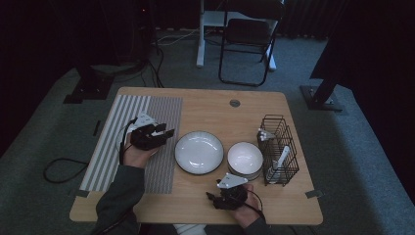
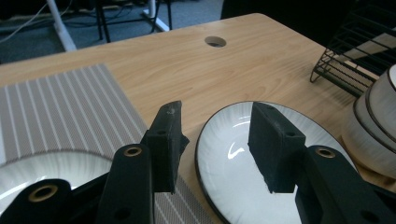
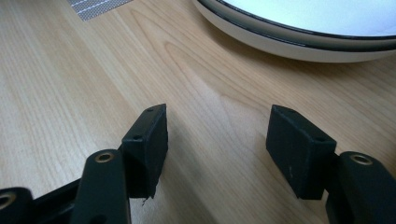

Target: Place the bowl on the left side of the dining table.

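Observation:
My left gripper [image 1: 166, 133] hovers over the striped placemat [image 1: 127, 142], jaws open and empty, pointing toward the white black-rimmed plate [image 1: 199, 152] at the table's middle. In the left gripper view, the gripper [image 2: 217, 112] frames that plate [image 2: 224, 186] just beyond the mat's edge, and a second white plate [image 2: 56, 168] lies on the placemat [image 2: 60, 112] under the jaws. My right gripper [image 1: 213, 198] sits low near the front edge, open and empty. Its own view has the gripper [image 3: 217, 112] over bare wood, with the plate's rim [image 3: 299, 37] ahead.
A stack of white bowls [image 1: 244, 159] stands right of the middle plate, also at the right of the left gripper view [image 2: 378, 126]. A black wire rack [image 1: 279, 149] with utensils stands at the right. A cable hole [image 1: 235, 103] is at the back. A chair [image 1: 249, 34] stands beyond the table.

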